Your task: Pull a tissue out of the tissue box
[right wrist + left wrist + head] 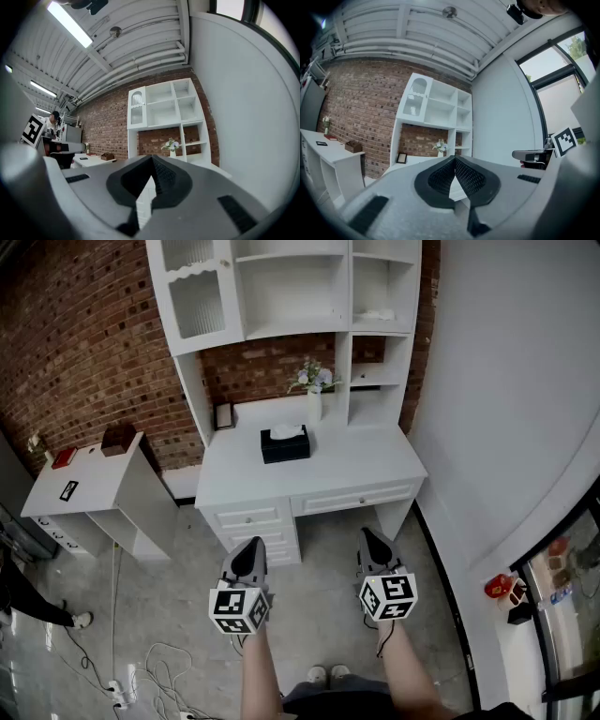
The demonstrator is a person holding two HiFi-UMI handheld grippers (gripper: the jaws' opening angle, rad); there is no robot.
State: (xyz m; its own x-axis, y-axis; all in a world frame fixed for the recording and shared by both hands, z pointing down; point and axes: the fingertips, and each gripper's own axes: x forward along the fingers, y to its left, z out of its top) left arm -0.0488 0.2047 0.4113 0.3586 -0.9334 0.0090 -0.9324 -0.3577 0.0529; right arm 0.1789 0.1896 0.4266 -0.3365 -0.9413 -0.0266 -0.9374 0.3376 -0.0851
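Observation:
A black tissue box (285,445) with a white tissue (286,432) sticking out of its top stands in the middle of the white desk (356,460), seen in the head view. Both grippers hover over the floor well in front of the desk, pointing level toward it. My left gripper (253,541) is shut with nothing in it, its tips meeting (454,157). My right gripper (367,532) is shut and empty too (152,157). In both gripper views the jaws hide the tissue box.
A vase of flowers (314,392) and a small picture frame (224,415) stand at the desk's back under the white shelf unit (291,287). A low white cabinet (94,486) is at the left. Cables (141,673) lie on the floor. A white wall (506,409) is at the right.

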